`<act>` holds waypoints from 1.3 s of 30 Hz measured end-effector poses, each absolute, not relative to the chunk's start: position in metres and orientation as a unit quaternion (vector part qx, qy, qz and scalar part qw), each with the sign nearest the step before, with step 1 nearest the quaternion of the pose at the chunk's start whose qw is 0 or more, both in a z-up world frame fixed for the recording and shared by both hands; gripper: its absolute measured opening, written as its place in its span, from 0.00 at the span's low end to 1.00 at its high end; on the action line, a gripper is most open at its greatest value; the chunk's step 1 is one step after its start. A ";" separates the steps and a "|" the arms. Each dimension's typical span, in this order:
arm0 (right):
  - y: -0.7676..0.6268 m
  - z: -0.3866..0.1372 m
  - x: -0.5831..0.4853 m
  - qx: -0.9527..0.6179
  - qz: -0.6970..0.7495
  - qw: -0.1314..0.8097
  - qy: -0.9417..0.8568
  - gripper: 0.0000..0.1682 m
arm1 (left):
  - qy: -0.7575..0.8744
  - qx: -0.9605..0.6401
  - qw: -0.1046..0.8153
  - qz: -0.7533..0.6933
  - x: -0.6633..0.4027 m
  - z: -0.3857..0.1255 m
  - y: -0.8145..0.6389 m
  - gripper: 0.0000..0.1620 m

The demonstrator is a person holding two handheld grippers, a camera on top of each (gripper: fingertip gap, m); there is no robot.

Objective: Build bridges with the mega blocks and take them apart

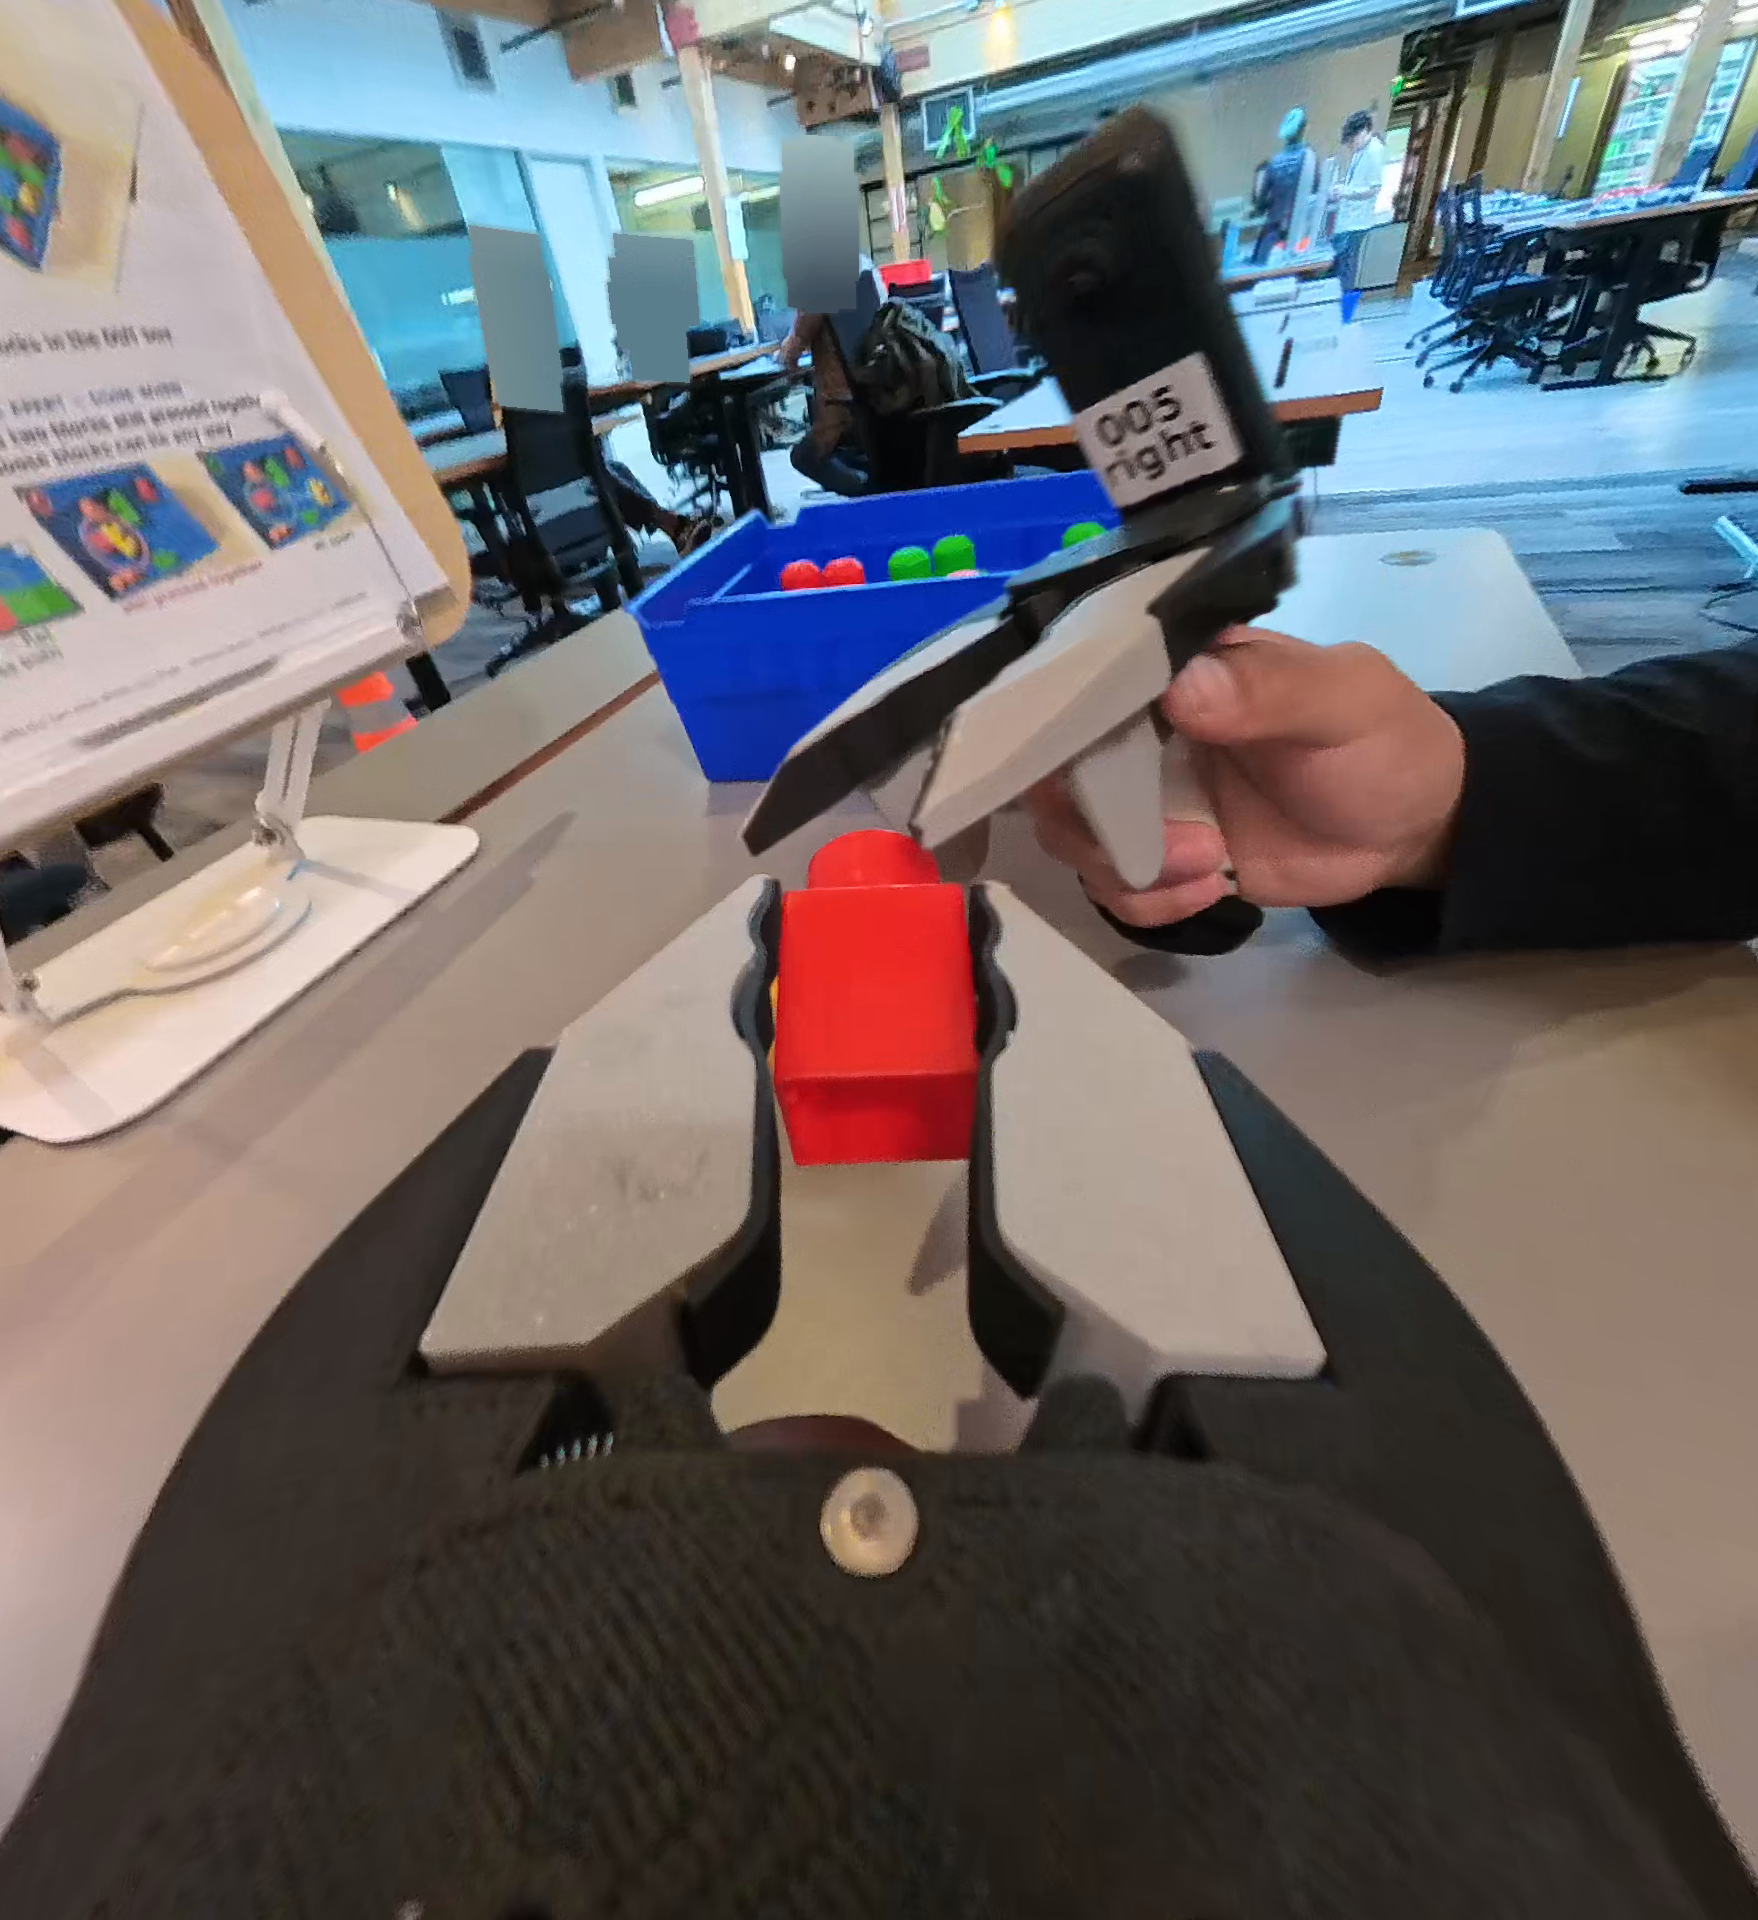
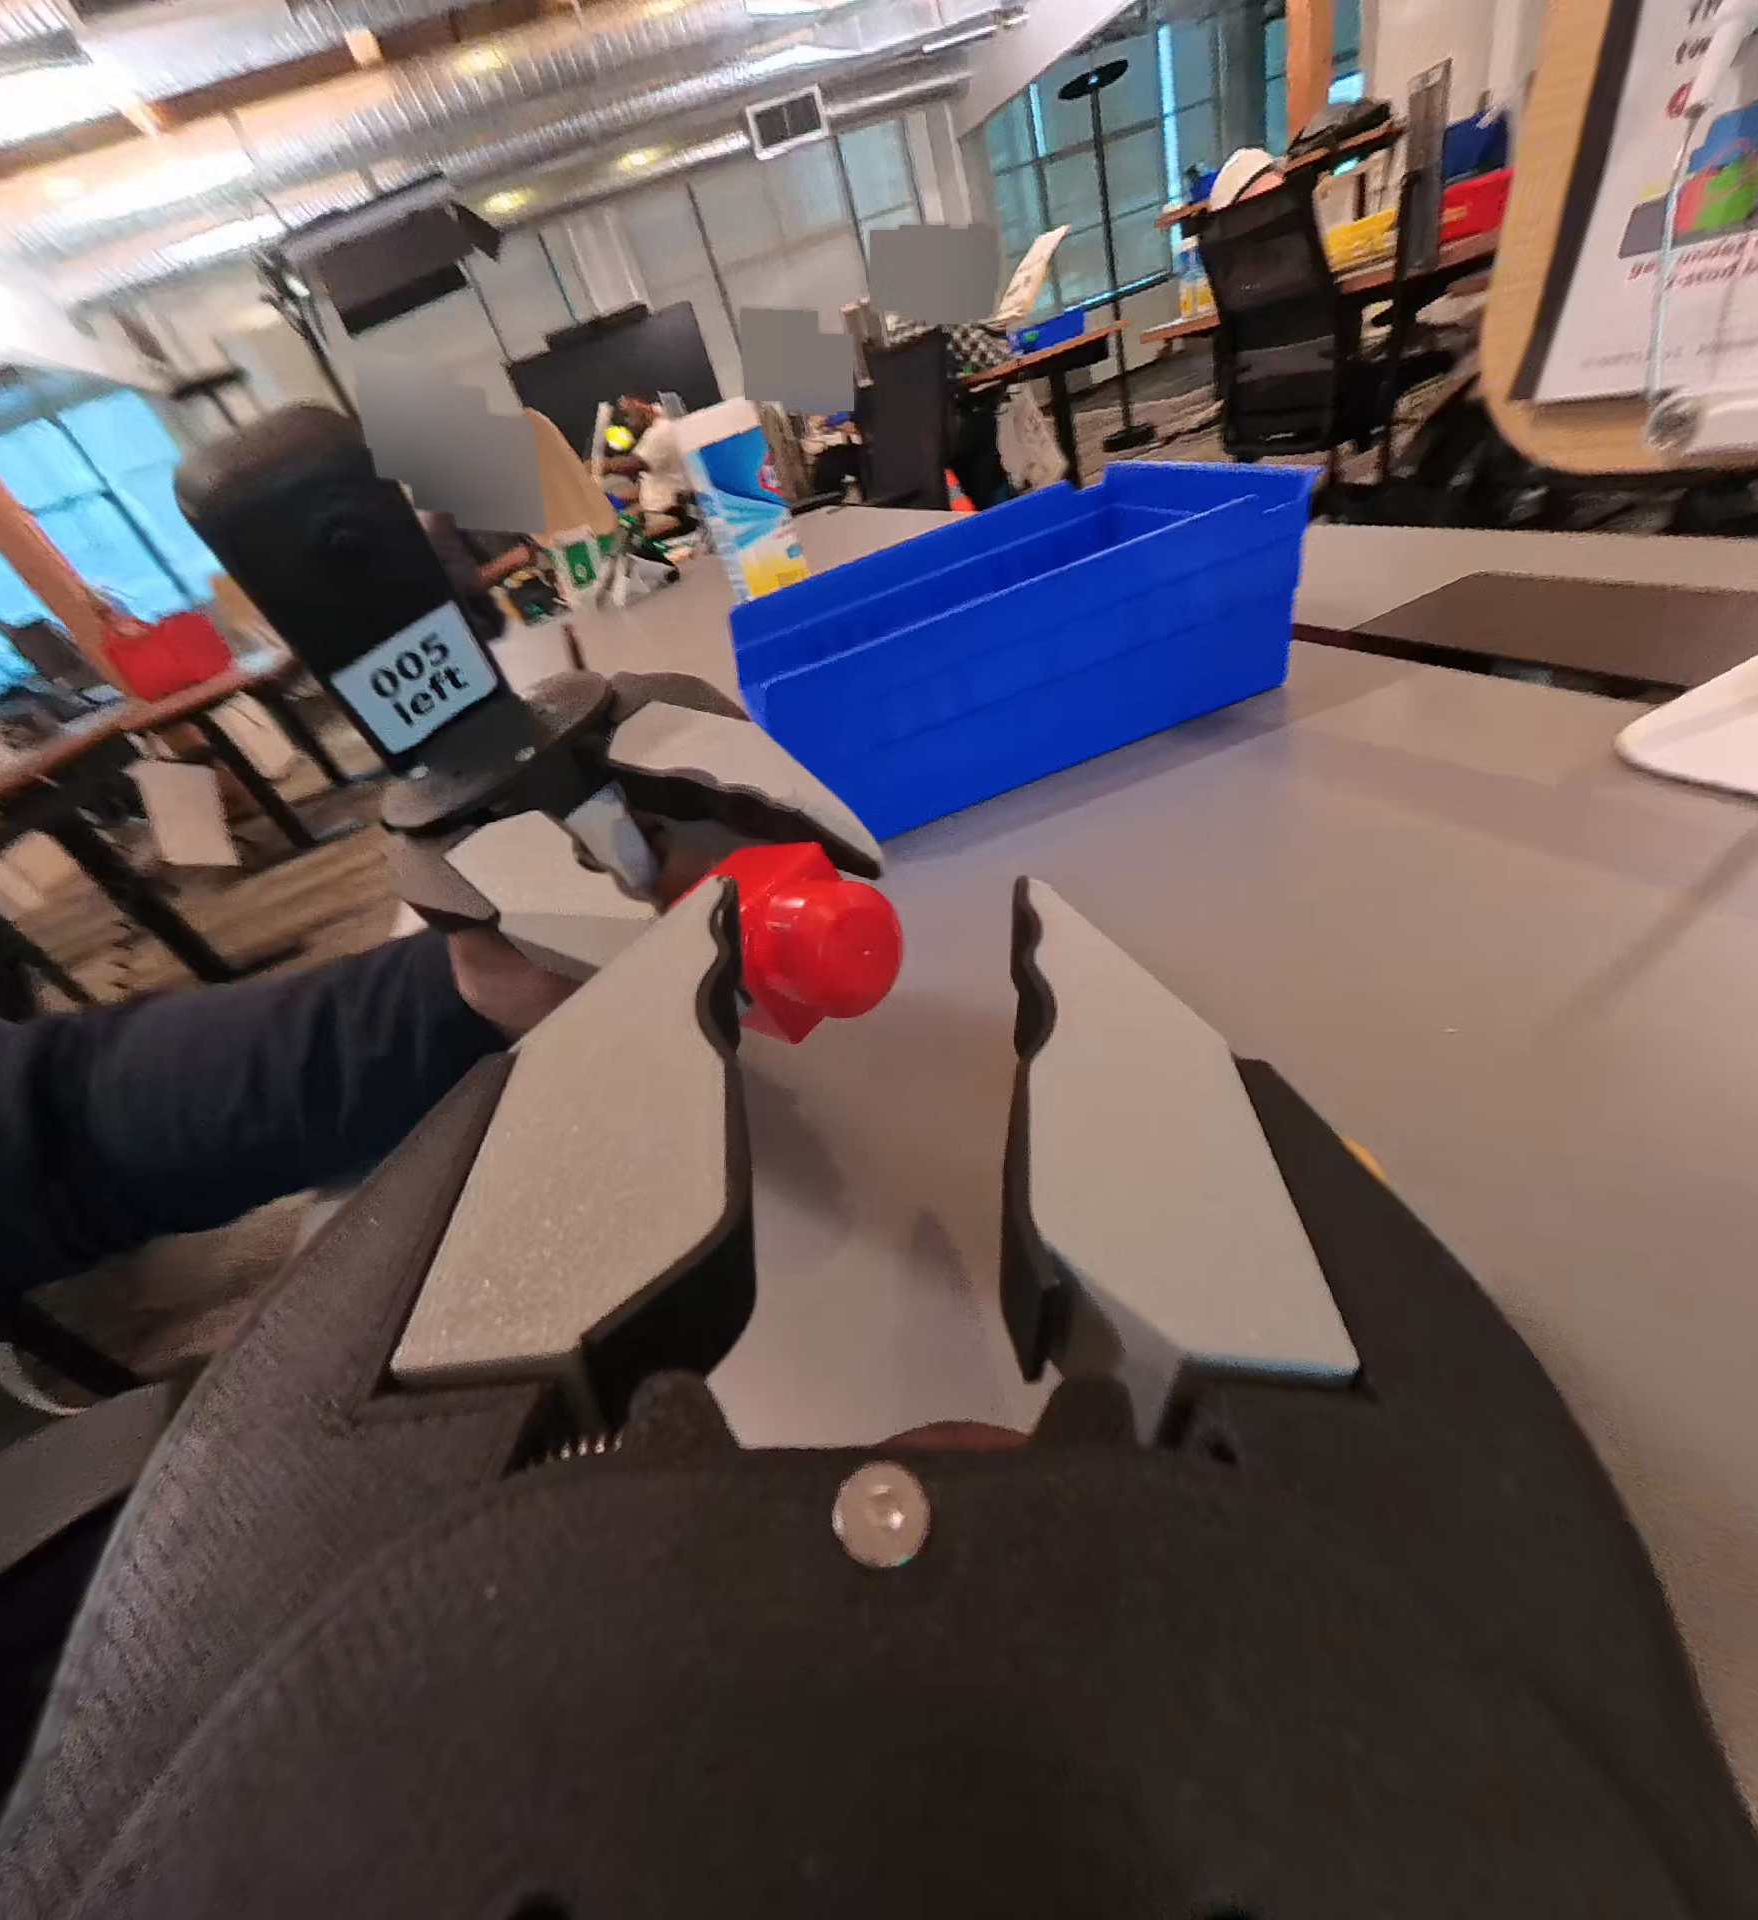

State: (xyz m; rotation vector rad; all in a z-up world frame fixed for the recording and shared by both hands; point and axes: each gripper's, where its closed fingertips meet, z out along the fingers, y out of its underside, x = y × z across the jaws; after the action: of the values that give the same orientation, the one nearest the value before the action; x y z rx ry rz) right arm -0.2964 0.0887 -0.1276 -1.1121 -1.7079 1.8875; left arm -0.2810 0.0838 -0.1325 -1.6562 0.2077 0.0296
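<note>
Above a grey office table (image 1: 1477,1195), the left gripper (image 1: 873,935) of a hand-held pair clamps its grey, black-edged fingers (image 1: 646,1091) on a red plastic single-stud block (image 1: 873,1023), the stud pointing away from its camera; a sliver of yellow shows at the block's left edge, too little to identify. The right gripper (image 1: 844,821), held by a hand (image 1: 1301,769) in a dark sleeve, hovers just beyond the stud, angled down toward it, jaws apart and holding nothing. From the right wrist view, the right gripper (image 2: 870,925) has the block (image 2: 813,940) partly hidden behind its left finger (image 2: 605,1122), the stud in the gap between the jaws. Behind them on the table stands a blue plastic storage bin (image 1: 750,675) holding red (image 1: 821,574) and green (image 1: 932,559) blocks. A white stand (image 1: 189,935) to the left props up a printed instruction sheet (image 1: 127,416).
</note>
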 end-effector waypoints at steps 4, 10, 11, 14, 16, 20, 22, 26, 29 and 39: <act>0.079 -0.111 -0.284 -0.385 0.745 0.024 -0.544 0.25 | 0.152 -0.705 0.689 0.078 -0.269 -0.122 0.080 0.21; 0.066 -0.127 -0.280 -0.396 0.728 -0.064 -0.556 0.26 | 0.175 -0.705 0.675 0.131 -0.269 -0.129 0.085 0.21; 0.066 -0.130 -0.281 -0.402 0.724 -0.058 -0.558 0.26 | 0.177 -0.704 0.673 0.140 -0.269 -0.130 0.086 0.21; 0.067 -0.135 -0.283 -0.411 0.714 -0.058 -0.563 0.19 | 0.186 -0.703 0.669 0.154 -0.266 -0.130 0.087 0.21; 0.067 -0.137 -0.283 -0.417 0.713 -0.074 -0.558 0.18 | 0.191 -0.703 0.663 0.172 -0.267 -0.132 0.088 0.21; 0.073 -0.143 -0.286 -0.426 0.690 -0.029 -0.585 0.18 | 0.180 -0.717 0.652 0.172 -0.271 -0.140 0.092 0.21; 0.079 -0.144 -0.290 -0.433 0.670 0.022 -0.602 0.18 | 0.166 -0.727 0.644 0.170 -0.277 -0.144 0.093 0.21; 0.107 -0.140 -0.295 -0.450 0.623 0.125 -0.628 0.18 | 0.124 -0.758 0.622 0.152 -0.293 -0.157 0.095 0.25; 0.146 -0.135 -0.298 -0.477 0.564 0.226 -0.636 0.18 | 0.086 -0.777 0.610 0.133 -0.305 -0.164 0.095 0.25; 0.206 -0.187 -0.296 -0.549 0.332 0.305 -0.704 0.18 | 0.022 -0.827 0.552 0.101 -0.327 -0.195 0.094 0.25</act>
State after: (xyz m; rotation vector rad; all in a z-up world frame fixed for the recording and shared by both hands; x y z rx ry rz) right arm -0.2962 0.2065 -0.1875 -1.4539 -1.8651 0.8785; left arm -0.3270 0.0938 -0.1947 -1.9565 0.0524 0.2391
